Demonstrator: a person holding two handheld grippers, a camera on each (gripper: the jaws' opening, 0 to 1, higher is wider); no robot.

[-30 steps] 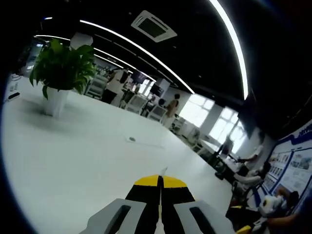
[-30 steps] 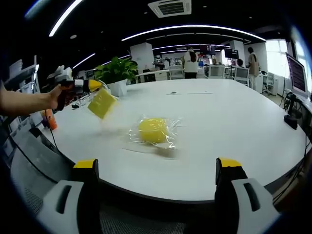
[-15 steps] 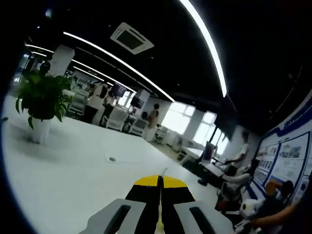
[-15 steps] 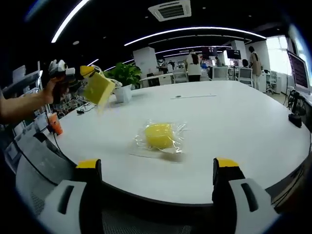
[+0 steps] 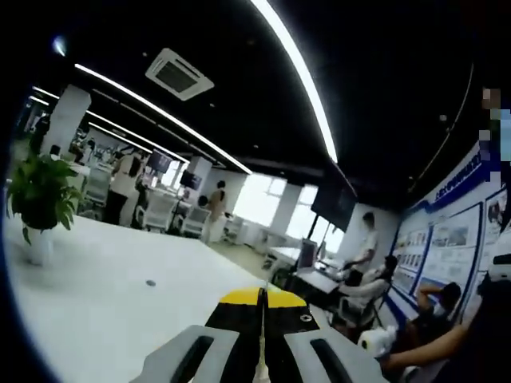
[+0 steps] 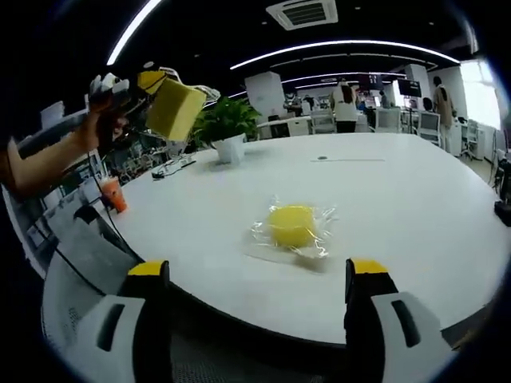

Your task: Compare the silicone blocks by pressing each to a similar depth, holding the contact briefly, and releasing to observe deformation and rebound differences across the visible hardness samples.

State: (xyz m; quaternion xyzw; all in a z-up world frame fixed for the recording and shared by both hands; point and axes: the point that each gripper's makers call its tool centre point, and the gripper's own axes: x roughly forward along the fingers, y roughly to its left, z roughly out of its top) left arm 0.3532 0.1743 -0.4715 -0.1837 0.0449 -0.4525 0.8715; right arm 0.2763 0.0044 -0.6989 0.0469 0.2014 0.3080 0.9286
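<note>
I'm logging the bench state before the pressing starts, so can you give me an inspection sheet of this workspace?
Surface: white round table, mostly bare.
Job's things: yellow block held in the air by the left gripper; a second yellow block in clear wrap lies on the table.
Clutter: potted plant and an orange cup near the far left edge.
Grippers: left gripper shut on the yellow block, seen in the right gripper view; in its own view its jaws are closed together. Right gripper open, jaws wide apart, off the table's near edge.
Cables: a dark cable by the table's left edge.
Surroundings: open office, people standing and seated, ceiling light strips.
</note>
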